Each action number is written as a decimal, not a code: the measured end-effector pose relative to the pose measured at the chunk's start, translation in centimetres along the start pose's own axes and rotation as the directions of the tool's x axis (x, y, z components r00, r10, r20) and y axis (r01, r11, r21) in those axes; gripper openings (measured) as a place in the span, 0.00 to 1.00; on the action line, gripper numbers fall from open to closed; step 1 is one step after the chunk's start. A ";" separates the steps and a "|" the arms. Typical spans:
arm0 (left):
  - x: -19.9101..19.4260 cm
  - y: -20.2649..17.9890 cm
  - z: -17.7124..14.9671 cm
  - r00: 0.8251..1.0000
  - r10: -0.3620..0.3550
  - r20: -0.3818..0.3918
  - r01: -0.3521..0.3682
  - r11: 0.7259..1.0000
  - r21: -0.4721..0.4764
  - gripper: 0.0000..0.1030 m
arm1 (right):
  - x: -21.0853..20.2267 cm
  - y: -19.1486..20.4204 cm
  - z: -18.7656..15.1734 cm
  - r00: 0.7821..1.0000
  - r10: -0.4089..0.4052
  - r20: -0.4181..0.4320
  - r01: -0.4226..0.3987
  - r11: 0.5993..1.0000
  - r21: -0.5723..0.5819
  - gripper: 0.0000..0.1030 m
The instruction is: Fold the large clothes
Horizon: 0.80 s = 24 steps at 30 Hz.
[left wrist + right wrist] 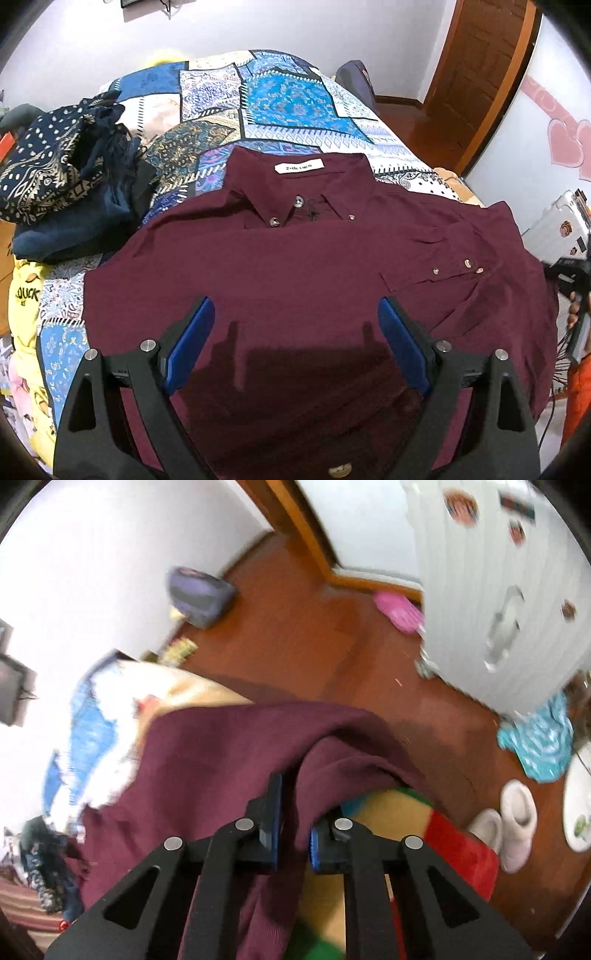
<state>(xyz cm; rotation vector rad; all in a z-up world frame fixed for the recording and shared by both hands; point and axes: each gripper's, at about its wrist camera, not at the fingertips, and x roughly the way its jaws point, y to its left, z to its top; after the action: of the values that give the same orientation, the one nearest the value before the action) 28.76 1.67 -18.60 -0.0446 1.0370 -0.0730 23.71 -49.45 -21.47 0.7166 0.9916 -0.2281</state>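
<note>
Lying on bed [280, 92]: maroon shirt [295, 266]; dark clothes pile [70, 184] near left edge. Left tongs [295, 332] agape; right tongs [295, 808] pinching shirt fabric.

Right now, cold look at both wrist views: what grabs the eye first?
The maroon button-down shirt spread across the patchwork bedspread, with the left gripper open above it. In the right wrist view, the right gripper is shut on a fold of that shirt at the bed's edge, above the floor.

Bed [280, 92] bears maroon shirt [295, 258], dark clothes [70, 184].
</note>
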 end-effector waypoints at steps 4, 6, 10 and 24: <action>-0.2 0.8 0.0 1.000 -0.001 0.000 0.001 1.000 -0.008 0.87 | -4.2 5.6 0.0 0.991 0.086 0.106 -0.072 0.988 -0.134 0.10; -0.4 1.3 -0.1 1.000 -0.010 0.001 0.010 1.000 -0.020 0.87 | -6.2 9.2 -0.5 0.978 0.168 0.125 -0.139 0.967 -0.214 0.10; -1.2 1.8 -0.3 1.000 0.000 0.021 0.000 1.000 -0.016 0.87 | -8.7 16.2 -3.2 0.947 0.310 0.088 -0.244 0.867 -0.435 0.10; -0.5 2.5 -1.4 1.000 0.000 -0.010 0.000 1.000 -0.022 0.87 | -1.4 21.7 -14.8 0.927 0.111 -0.357 -0.342 0.639 -0.689 0.13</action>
<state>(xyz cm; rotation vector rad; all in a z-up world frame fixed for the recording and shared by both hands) 27.44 4.18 -19.07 -0.0645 1.0482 -0.0622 23.35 -23.78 -15.73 0.0954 1.1364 0.5205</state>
